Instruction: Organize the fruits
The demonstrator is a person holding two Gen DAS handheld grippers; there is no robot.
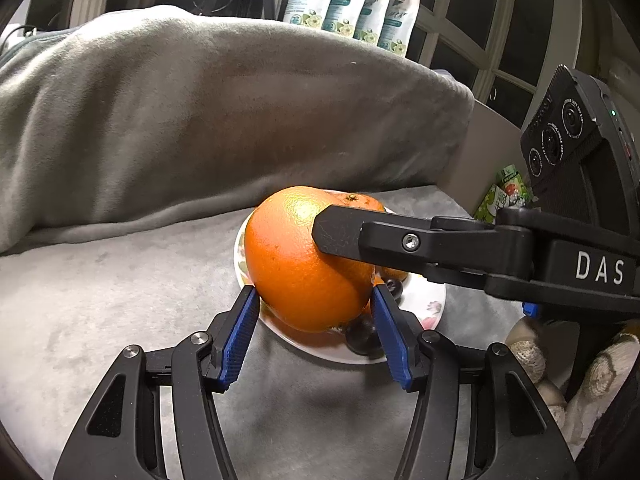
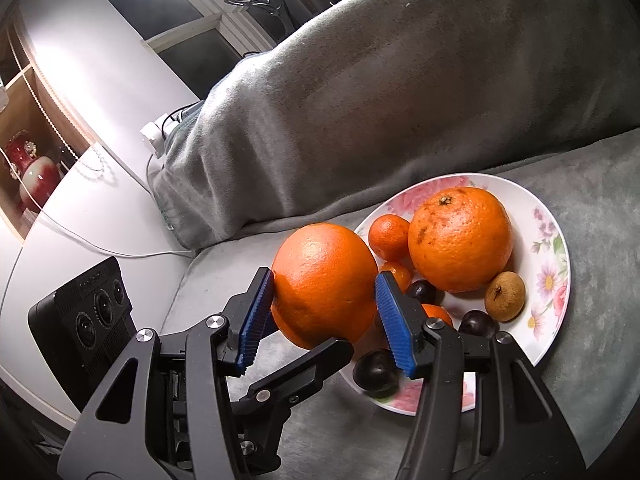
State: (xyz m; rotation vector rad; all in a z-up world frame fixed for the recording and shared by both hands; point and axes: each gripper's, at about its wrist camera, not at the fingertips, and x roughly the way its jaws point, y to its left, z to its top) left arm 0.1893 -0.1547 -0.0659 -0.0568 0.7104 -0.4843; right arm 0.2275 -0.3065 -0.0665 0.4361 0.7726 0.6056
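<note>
A large orange [image 1: 296, 256] [image 2: 320, 284] hangs just over the left rim of a flowered plate [image 2: 556, 240] [image 1: 432, 308]. My left gripper [image 1: 314, 292] has both blue pads pressed on its lower sides. My right gripper [image 2: 324, 280] clamps the same orange from the other side. One of its black fingers [image 1: 340, 232] lies across the fruit in the left wrist view. A left finger [image 2: 304, 364] shows under the orange in the right wrist view. On the plate lie a second large orange [image 2: 460, 240], a small mandarin [image 2: 388, 238], dark plums [image 2: 376, 372] and a brown fruit [image 2: 505, 296].
A grey blanket [image 1: 200, 120] covers the seat and the raised back behind the plate. A white table [image 2: 100, 208] with a power strip [image 2: 154, 136] and cables stands at the left. Printed pouches [image 1: 352, 0] stand by the window. A gloved hand [image 1: 592, 372] holds the right gripper.
</note>
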